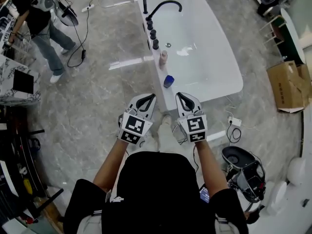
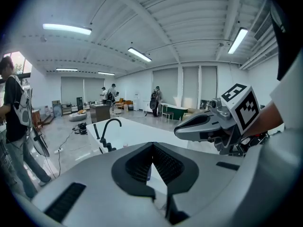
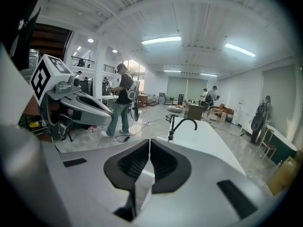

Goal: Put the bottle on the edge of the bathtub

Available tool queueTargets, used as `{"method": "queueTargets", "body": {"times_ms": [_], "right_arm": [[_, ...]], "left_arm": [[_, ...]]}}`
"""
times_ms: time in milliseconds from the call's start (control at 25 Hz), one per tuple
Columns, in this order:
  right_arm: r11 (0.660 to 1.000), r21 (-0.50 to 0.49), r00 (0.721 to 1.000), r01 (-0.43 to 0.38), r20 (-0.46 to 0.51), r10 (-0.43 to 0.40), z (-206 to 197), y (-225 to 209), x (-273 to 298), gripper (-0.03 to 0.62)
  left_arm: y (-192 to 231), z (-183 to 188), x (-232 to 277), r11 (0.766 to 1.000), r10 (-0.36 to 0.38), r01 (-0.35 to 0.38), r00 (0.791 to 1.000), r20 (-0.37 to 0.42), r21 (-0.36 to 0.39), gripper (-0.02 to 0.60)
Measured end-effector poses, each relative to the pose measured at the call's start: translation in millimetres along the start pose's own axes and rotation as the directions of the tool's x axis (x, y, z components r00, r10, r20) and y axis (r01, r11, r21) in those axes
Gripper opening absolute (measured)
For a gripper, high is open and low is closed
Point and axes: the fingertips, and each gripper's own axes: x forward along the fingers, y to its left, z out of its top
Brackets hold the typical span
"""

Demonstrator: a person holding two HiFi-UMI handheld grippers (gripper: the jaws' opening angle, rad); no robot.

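A white bathtub (image 1: 229,57) with a black arched faucet (image 1: 165,6) lies ahead of me in the head view. On its near left rim stands a small pinkish bottle (image 1: 164,57), upright. Closer to me on the same rim sits a small blue item (image 1: 168,81). My left gripper (image 1: 152,98) and right gripper (image 1: 179,96) hover side by side just short of the tub's near end, both shut with nothing between their jaws. In the left gripper view the left gripper (image 2: 152,145) has its tips together; the right gripper (image 3: 149,141) shows the same in its own view.
A person (image 1: 41,23) stands at the far left beside cables on the marble floor. A cardboard box (image 1: 287,87) lies to the right of the tub. A power strip (image 1: 234,122) and a dark round device (image 1: 243,172) sit at my right. Black equipment lines the left edge.
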Motion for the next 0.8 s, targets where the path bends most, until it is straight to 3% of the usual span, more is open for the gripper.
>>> {"method": "queueTargets", "body": {"times_ms": [480,800], "right_arm": [[0.998,0.037,0.992,0.044,0.12,-0.048,54.4,-13.8,-50.6,0.028],[0.999,-0.007,0.983,0.034,0.179,-0.032,78.9,-38.3,-83.6,0.028]], "left_arm": [[-16.1,61.4,-34.4,0.997,0.026,-0.032,0.996,0.085,0.075,0.014],[-43.7,94.5,-40.9,0.993,0.075,-0.085,0.99,0.123,0.083,0.014]]}}
